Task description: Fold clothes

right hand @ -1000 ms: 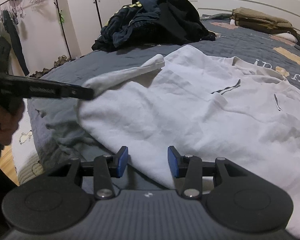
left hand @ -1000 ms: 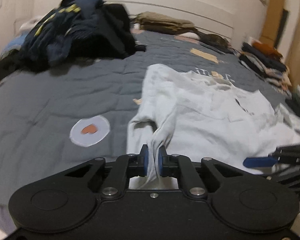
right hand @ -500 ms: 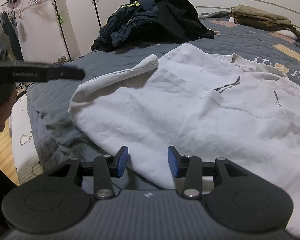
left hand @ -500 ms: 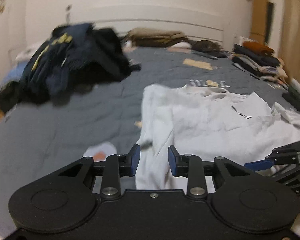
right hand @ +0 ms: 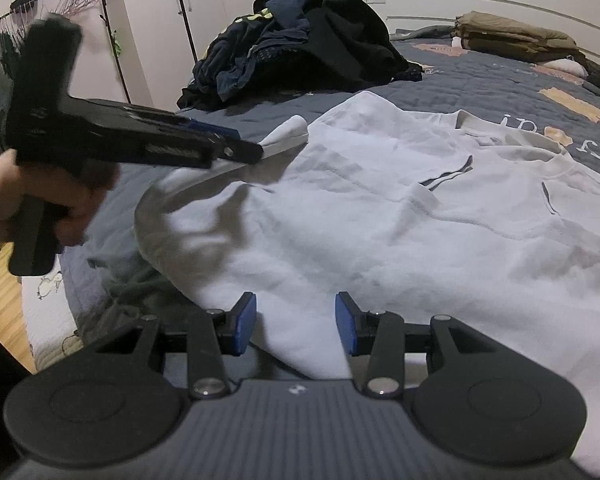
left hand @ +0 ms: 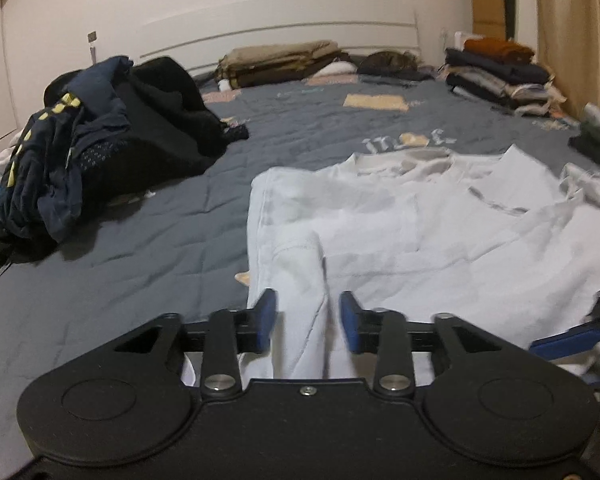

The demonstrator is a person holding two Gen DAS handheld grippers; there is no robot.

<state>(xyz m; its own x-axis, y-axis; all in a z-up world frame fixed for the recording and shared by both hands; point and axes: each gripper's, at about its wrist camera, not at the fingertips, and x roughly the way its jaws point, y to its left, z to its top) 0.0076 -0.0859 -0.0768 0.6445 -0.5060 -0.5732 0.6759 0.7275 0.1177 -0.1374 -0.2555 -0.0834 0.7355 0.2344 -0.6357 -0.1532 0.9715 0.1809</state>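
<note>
The bed (left hand: 148,264) carries a grey quilted cover and occupies most of both views. A white sweatshirt (left hand: 400,232) lies spread flat across its near half, collar toward the headboard. One sleeve (left hand: 304,280) is folded inward over the body of the garment and runs back toward the left wrist camera. A heap of dark unfolded clothes (left hand: 100,152) sits at the far left of the bed, well apart from the sweatshirt. Folded stacks (left hand: 500,76) rest along the right edge, and a folded khaki pile (left hand: 280,60) lies by the headboard.

The left claw (left hand: 308,320) is opening; the sleeve lies between its blue pads (left hand: 266,320), which stand clear of the fabric. In the right wrist view, a hand (right hand: 60,200) grips its handle.

The right claw (right hand: 296,322) stands apart over the sweatshirt's lower edge, clamped on nothing.
</note>
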